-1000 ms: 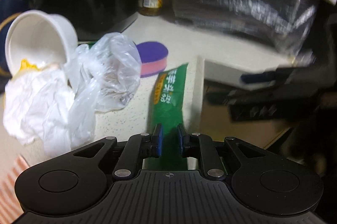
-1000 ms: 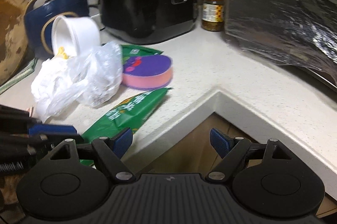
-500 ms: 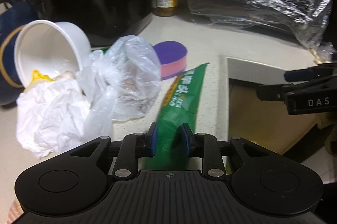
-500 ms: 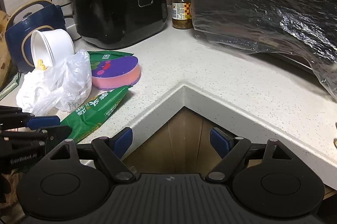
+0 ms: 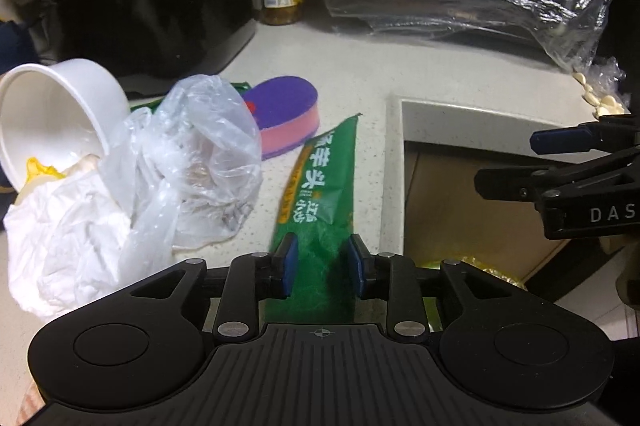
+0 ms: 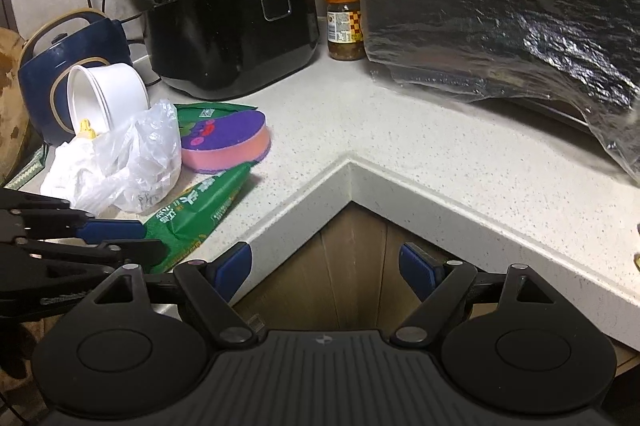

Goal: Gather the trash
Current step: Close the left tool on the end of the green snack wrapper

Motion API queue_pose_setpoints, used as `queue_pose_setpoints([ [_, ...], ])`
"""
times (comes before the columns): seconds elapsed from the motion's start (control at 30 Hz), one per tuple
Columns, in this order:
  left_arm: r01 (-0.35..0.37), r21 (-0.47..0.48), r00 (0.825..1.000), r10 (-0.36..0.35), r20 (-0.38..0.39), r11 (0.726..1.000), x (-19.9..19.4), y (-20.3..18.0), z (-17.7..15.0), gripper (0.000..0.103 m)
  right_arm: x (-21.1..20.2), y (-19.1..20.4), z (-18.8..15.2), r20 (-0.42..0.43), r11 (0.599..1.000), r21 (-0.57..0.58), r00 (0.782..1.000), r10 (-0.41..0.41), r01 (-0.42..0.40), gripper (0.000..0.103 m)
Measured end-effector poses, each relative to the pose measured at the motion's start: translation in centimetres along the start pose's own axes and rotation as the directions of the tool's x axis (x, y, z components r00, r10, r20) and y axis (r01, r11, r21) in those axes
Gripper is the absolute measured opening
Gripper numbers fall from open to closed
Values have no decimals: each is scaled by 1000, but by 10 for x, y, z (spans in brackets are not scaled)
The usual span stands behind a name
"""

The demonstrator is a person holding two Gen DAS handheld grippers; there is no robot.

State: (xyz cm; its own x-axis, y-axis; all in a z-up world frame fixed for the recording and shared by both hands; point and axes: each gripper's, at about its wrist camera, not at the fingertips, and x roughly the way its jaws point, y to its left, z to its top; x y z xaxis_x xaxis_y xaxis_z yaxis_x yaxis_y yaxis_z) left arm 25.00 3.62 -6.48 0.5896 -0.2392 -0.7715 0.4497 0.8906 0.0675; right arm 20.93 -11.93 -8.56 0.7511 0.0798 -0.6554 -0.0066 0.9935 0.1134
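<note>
Green wrapper (image 5: 320, 185): long crinkled foil pack, white and yellow Chinese print, lying on the speckled counter (image 5: 352, 65) near its inner corner, beside a purple-pink sponge (image 5: 286, 121). Left gripper (image 5: 322, 262) straddles its near end, pads part-spread, contact unclear. Right gripper (image 6: 326, 268), marked "DAS", spread wide, holds nothing.

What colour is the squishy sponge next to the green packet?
The sponge is purple on top and pink underneath, clearest in the right wrist view.
</note>
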Motion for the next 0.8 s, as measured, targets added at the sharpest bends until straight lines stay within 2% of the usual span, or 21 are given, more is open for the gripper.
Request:
queue_pose_setpoints([
  [0.07,18,-8,1000,-18,-9,1000,3,0,1,37,0,-4,-1,-3,1000,10,1000,-4,4,82],
  [0.27,41,-25,999,-41,-15,999,5,3,4,37,1,-10,-4,-10,999,34,1000,-2,2,82],
  [0.43,-8,5,1000,8,-19,1000,-2,7,-3,38,4,-7,-3,-17,1000,8,1000,-2,2,82],
  [0.5,4,7,1000,-4,-14,1000,-3,9,-7,38,7,-5,-1,-24,1000,0,1000,2,-2,82],
  [0.7,47,-59,999,-47,1,997,-2,20,-10,39,13,7,5,-30,998,-42,999,40,-41,82],
  [0.8,46,-93,999,-47,-5,995,2,25,-12,44,13,16,8,-19,995,-77,998,62,-63,82],
])
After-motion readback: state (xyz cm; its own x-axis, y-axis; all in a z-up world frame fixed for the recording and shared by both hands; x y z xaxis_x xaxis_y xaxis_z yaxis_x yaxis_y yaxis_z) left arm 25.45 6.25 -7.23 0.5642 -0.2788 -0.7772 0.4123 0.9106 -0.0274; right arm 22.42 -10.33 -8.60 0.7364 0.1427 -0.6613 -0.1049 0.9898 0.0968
